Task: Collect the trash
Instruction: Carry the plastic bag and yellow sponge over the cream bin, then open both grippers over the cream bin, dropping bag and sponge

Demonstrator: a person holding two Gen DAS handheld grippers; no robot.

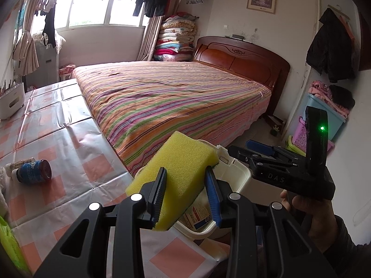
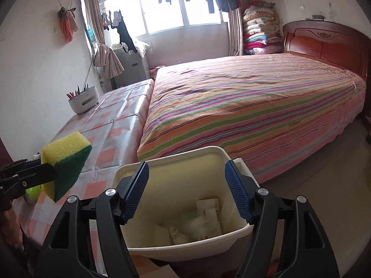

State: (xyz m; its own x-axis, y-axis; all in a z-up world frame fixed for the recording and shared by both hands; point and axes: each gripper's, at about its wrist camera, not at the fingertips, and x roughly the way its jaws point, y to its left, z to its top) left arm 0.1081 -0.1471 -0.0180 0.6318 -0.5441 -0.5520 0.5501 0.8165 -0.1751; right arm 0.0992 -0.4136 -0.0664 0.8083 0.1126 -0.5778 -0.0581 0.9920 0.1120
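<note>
The left gripper (image 1: 185, 190) pinches the yellow sponge (image 1: 178, 169), long axis running forward past its fingertips, with the cream bin (image 2: 176, 208) just below and right of them, directly beneath the right gripper's (image 2: 186, 192) spread, empty fingers

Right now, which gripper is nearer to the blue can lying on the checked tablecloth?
Left. The left gripper, shut on the yellow and green sponge, hovers at the table edge right of the blue can. The right gripper hangs open over the cream bin, farther off.
</note>
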